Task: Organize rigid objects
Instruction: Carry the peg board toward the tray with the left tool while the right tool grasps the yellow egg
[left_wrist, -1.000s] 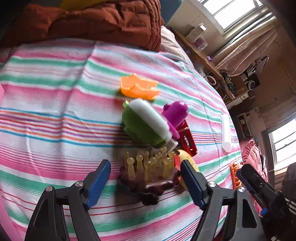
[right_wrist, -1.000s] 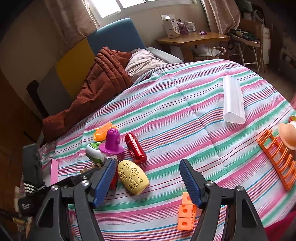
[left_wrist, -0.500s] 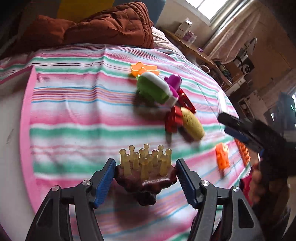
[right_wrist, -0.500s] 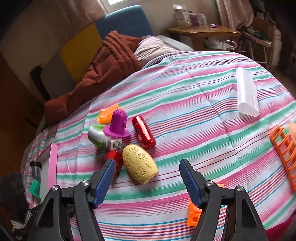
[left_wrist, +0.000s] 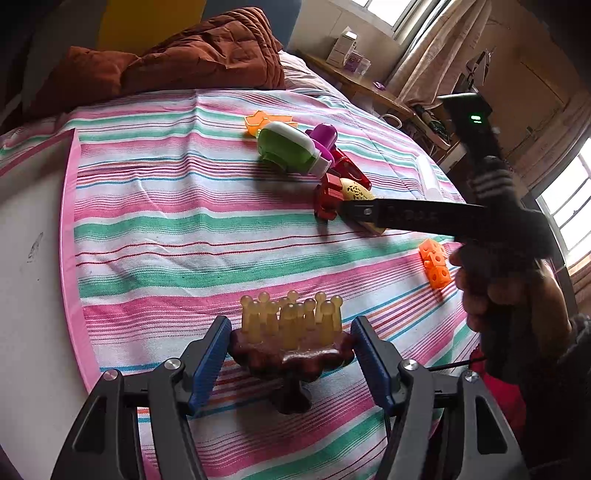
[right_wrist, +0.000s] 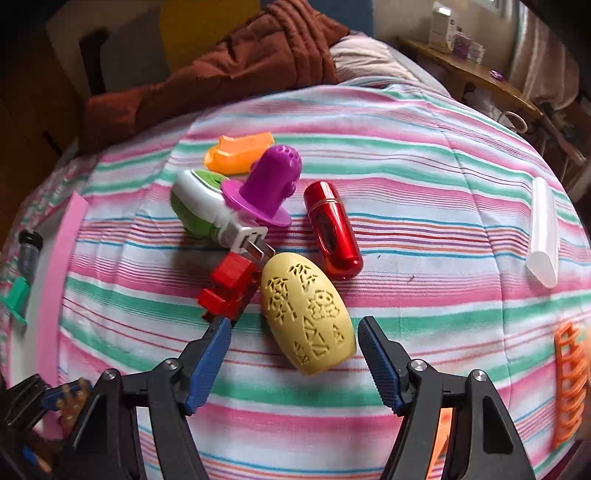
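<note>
My left gripper is shut on a brown knobbly base with several yellowish pegs, held just above the striped bedspread. My right gripper hangs open over a yellow carved egg-shaped piece, whose near end lies between the fingers without touching the pads. Beside the egg lie a red block piece, a green and white plug device, a purple cap, a shiny red cylinder and an orange piece. In the left wrist view a right gripper finger crosses in front of the egg.
A white tube and an orange rack lie at the right, orange cube blocks near the person's hand. A rust-brown blanket is heaped at the far end. A white surface with a pink border lies left.
The left gripper closed on the peg piece and carried it away from the cluster toward the near side. The right gripper dropped and came in over the yellow egg.
</note>
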